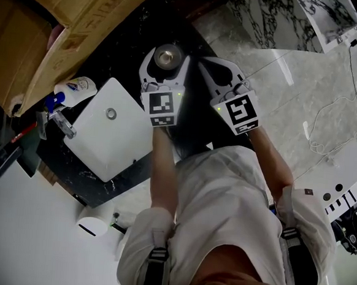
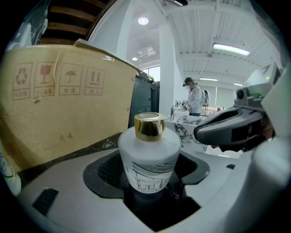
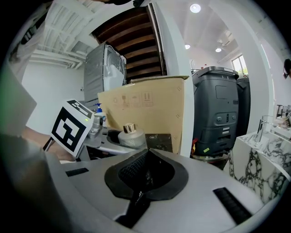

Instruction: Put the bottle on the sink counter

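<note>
A squat frosted white bottle [image 2: 149, 157] with a gold cap is clamped between the pads of my left gripper [image 2: 150, 184], which is shut on its lower body. In the head view the bottle's cap [image 1: 167, 57] shows from above inside the left gripper [image 1: 166, 61], over the black marble sink counter [image 1: 127, 52], just right of and behind the white square basin [image 1: 126, 144]. Whether the bottle's base touches the counter is hidden. My right gripper [image 1: 218, 71] hangs beside it to the right, shut and empty. The right gripper [image 3: 145, 175] view shows the bottle [image 3: 131, 136] at left.
A large cardboard box [image 1: 52, 24] leans over the counter's back left. A chrome faucet [image 1: 60, 122] and a white pump dispenser [image 1: 77, 89] stand left of the basin. A dark bin [image 3: 220, 118] stands right of the box. Cables [image 1: 335, 111] lie on the pale floor.
</note>
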A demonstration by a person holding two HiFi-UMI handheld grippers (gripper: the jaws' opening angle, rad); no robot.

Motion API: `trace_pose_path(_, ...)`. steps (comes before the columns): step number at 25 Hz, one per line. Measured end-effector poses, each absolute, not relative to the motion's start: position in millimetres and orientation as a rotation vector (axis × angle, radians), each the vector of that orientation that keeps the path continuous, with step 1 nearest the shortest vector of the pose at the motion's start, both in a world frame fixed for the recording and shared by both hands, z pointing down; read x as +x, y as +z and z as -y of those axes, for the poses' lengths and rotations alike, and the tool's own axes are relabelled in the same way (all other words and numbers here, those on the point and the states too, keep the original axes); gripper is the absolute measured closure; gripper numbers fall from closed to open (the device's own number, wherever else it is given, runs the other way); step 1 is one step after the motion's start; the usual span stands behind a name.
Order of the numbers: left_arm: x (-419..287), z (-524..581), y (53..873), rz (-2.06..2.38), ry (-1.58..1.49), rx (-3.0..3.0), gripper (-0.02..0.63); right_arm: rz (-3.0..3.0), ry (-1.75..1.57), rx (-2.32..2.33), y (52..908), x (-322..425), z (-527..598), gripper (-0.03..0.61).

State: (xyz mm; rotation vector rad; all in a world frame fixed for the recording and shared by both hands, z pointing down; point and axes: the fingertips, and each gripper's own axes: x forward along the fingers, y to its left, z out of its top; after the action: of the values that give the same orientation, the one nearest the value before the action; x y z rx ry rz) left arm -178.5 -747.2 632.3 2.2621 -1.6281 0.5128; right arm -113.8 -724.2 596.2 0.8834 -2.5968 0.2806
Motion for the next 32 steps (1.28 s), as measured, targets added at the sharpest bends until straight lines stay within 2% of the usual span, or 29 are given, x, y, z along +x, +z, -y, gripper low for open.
trace_pose_path(32,-161.2,775.6,655.0,1.552,0.615,2.24,0.29,2.561,0.299,0.878,608.1,-99.6,747.1,0.58)
